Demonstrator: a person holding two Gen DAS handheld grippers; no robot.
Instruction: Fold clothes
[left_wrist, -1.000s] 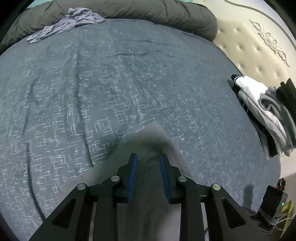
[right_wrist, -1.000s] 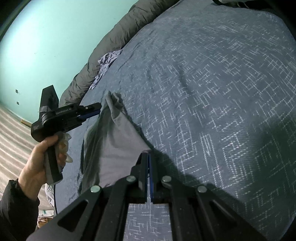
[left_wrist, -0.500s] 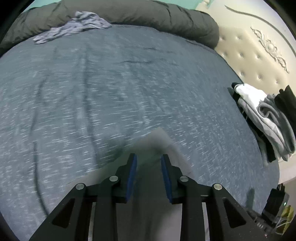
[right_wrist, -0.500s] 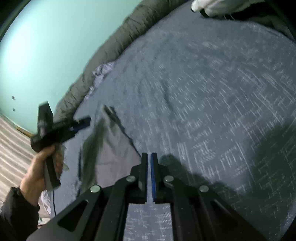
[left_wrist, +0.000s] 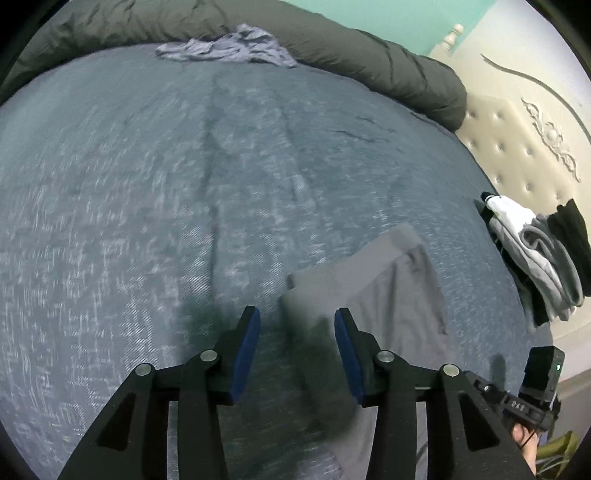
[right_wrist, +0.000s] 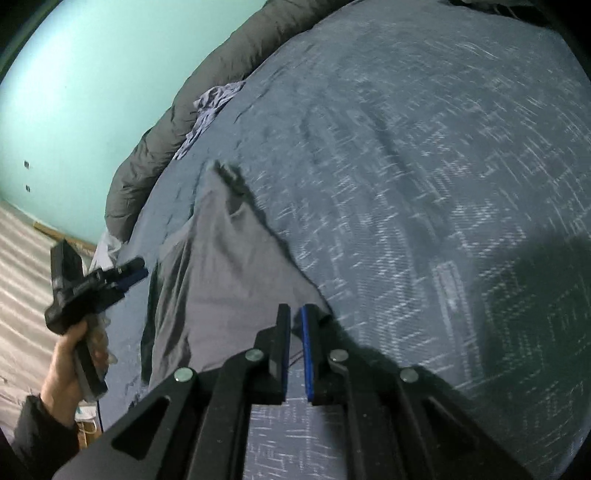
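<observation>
My left gripper (left_wrist: 295, 347) is opening, nothing between its pads, over the near edge of the grey garment (left_wrist: 384, 288) spread on the bed (left_wrist: 147, 206); my right gripper (right_wrist: 294, 347), nearly closed, looks empty, so next I must re-grip an edge.
</observation>
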